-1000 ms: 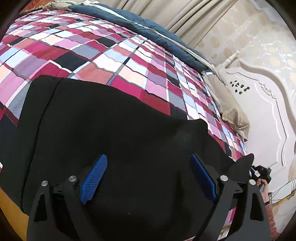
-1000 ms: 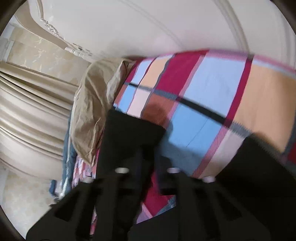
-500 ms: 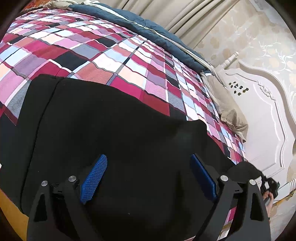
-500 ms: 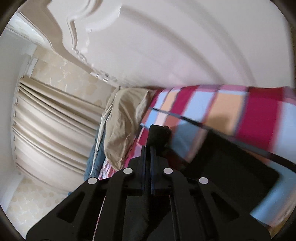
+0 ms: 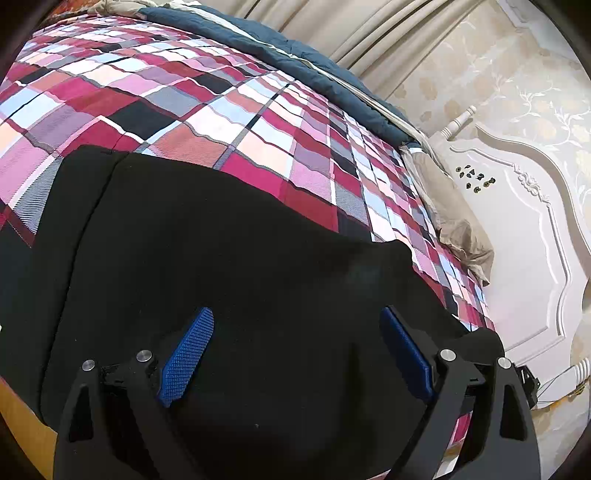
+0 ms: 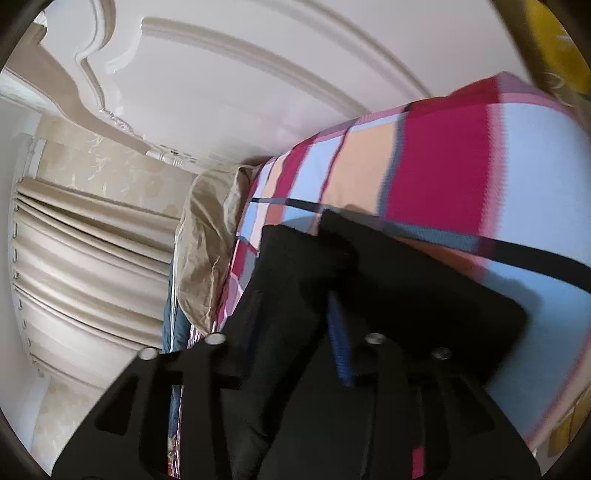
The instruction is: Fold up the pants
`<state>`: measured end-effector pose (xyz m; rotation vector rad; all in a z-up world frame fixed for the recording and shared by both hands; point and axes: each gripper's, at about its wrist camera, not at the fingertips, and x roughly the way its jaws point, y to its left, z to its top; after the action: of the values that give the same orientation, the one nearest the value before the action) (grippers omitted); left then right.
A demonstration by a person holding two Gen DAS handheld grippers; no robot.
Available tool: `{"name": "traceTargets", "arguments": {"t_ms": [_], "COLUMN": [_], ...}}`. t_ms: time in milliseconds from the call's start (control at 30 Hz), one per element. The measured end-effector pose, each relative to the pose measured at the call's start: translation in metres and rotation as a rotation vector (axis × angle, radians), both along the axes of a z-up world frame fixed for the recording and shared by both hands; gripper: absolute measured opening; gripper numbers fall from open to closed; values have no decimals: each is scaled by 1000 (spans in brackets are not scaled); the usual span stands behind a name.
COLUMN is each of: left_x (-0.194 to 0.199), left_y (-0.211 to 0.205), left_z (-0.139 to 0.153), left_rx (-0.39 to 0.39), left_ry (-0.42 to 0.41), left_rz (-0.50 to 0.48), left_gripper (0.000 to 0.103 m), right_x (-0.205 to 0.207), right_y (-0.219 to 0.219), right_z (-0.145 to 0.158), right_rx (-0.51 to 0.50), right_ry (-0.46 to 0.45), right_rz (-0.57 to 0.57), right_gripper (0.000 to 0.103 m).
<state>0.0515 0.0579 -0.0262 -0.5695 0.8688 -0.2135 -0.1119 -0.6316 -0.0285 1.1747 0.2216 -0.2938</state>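
black pants [image 5: 229,258] lie spread across the near part of a plaid bedspread [image 5: 207,99], filling most of the lower half of the left wrist view, with a seam line running down their left side. the left gripper [image 5: 295,354] hovers over the dark cloth with its jaws wide apart, the blue ribbed pads [image 5: 186,356] clear of each other and nothing between them. beyond the pants the bedspread runs up to a folded dark blue quilt [image 5: 295,55] along the far edge, with beige curtains [image 5: 343,26] behind it. a tan pillow [image 5: 454,229] sits against the white carved headboard [image 5: 524,240] at the right.

in the right wrist view, which is blurred, the right gripper [image 6: 332,321] has its jaws drawn close together with a fold of the pants [image 6: 295,288] pinched between them; a strip of blue pad [image 6: 341,350] shows beside the cloth. the gripped fabric stands up off the bedspread [image 6: 443,166] near the bed's corner, close to the headboard [image 6: 221,66] and the pillow [image 6: 207,240].
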Motion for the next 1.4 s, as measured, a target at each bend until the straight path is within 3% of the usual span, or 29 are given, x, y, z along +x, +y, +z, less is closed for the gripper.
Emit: {"name": "traceTargets", "arguments": {"t_ms": [67, 100, 133, 167, 433, 567, 600, 667, 900, 967, 1100, 1133, 1167, 1233, 1400], "left_x": [0, 0, 0, 0, 0, -1, -2, -2, -1, -1, 0, 0, 0, 1, 3], "left_y": [-1, -2, -2, -3, -2, -3, -4, -5, -5, -4, -6, -6, -6, -7, -5], "left_z": [0, 0, 0, 0, 0, 0, 1, 1, 0, 0, -1, -1, -1, -1, -2], "left_rx": [10, 14, 17, 21, 21, 17, 19, 24, 22, 22, 24, 24, 27, 31, 26], "left_ry": [-2, -3, -3, -4, -3, -9, -9, -7, -6, -6, -6, -7, -8, -8, -1], "left_rz": [-1, -2, -3, -5, -6, -3, -3, -4, -3, -3, -3, -4, -6, -8, -9], "left_gripper": [90, 90, 90, 90, 90, 90, 90, 90, 91, 91, 91, 91, 92, 92, 92], "right_x": [9, 14, 16, 17, -28, -46, -50, -63, -33, -22, -6, -2, 5, 18, 1], "right_y": [0, 0, 0, 0, 6, 10, 11, 16, 42, 41, 33, 29, 26, 20, 18], "right_z": [3, 5, 7, 9, 34, 14, 8, -3, -13, -7, 1, 1, 2, 6, 39], "right_rx": [-4, -10, -16, -14, -47, 23, 35, 77, 84, 63, 30, 32, 28, 14, -74], "right_ry": [8, 12, 13, 9, -72, -30, -32, -65, -85, -101, -83, -84, -56, -7, -7], "right_rz": [18, 34, 52, 70, 40, 25, 15, -45, 38, 27, -33, -29, -8, 39, 46], "right_gripper": [37, 31, 13, 5, 3, 11, 15, 35, 41, 52, 52, 49, 28, 6, 5]}}
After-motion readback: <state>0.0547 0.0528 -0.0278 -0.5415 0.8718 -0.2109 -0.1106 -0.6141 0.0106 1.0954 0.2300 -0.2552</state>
